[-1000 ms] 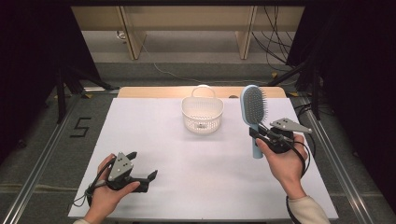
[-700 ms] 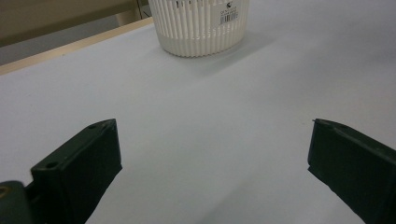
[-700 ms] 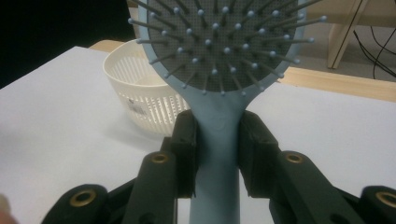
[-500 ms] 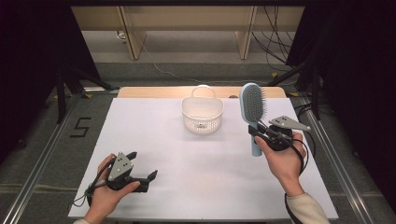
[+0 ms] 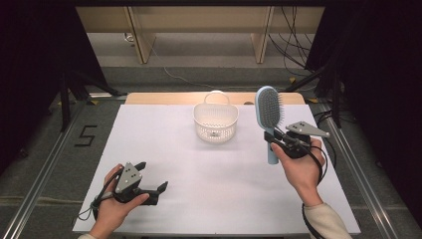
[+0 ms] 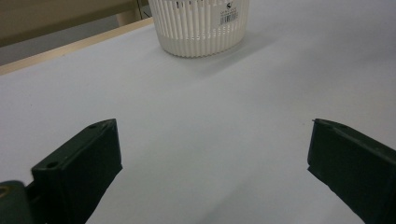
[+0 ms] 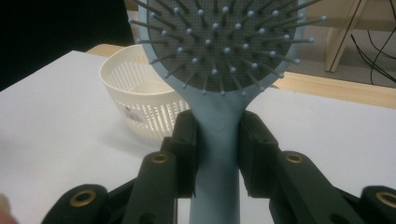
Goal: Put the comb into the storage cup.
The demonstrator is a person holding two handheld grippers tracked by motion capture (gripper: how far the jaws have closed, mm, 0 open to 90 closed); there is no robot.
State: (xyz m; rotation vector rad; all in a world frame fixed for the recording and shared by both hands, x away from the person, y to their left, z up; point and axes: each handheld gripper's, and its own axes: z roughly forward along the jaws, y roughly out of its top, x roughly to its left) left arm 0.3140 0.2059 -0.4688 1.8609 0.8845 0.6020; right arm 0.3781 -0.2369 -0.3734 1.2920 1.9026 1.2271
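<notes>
Right gripper (image 5: 276, 141) clamped on handle of blue hairbrush (image 5: 268, 112), brush upright, lifted off table (image 5: 164, 129), just right of white basket (image 5: 215, 121). Pickup done; placing into basket judged remaining. Left gripper (image 5: 152, 179) wide open, holding nothing, resting near front edge.

The white basket (image 5: 216, 122) stands at the far middle of the white table (image 5: 199, 199). To its right, the right gripper (image 5: 274, 139) holds a light blue hairbrush (image 5: 268, 119) by the handle, upright, bristle head on top. Well apart from the basket, near-left, the left gripper (image 5: 152, 177) rests with its jaws apart.
</notes>
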